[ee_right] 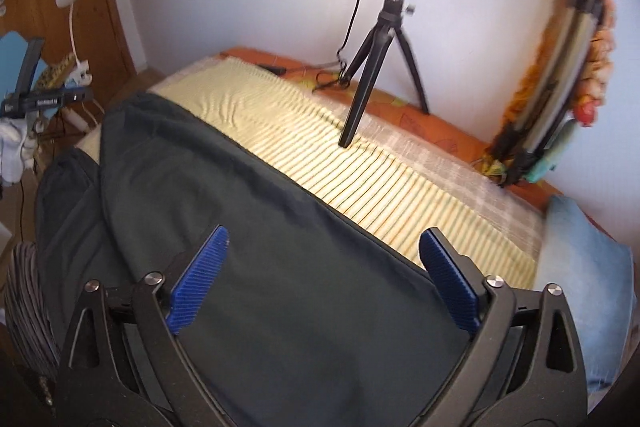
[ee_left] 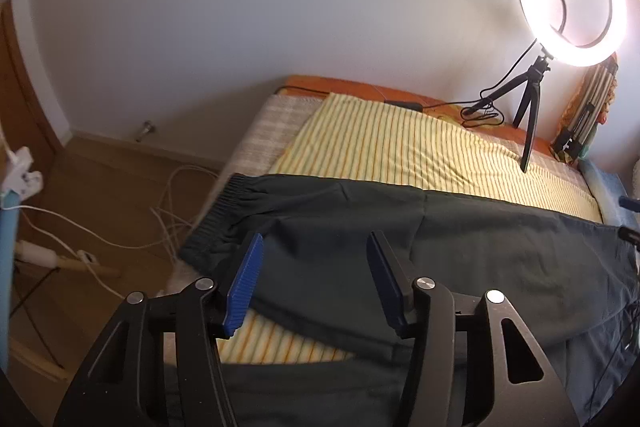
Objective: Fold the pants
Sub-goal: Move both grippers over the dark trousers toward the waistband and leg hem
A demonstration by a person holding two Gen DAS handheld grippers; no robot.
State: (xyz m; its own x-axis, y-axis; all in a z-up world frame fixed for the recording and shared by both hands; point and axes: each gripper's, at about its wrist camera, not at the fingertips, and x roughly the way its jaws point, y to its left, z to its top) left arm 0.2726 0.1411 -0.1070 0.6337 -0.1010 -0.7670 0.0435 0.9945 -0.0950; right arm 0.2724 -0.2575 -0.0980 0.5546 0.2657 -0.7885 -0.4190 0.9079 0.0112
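Both grippers, left (ee_left: 314, 247) & right (ee_right: 323, 243), hang w/ jaws apart, gripping nothing, above dark pants (ee_left: 460, 247) spread across striped bed (ee_left: 380, 143). Approach step; next: drop onto fabric edges, pinch.

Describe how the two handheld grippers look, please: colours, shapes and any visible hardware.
Both the left gripper and the right gripper have black plastic linkage arms with triangular cut-outs and round silver pivot bolts. Each finger carries a flat, ribbed blue pad. No cables or markings show.
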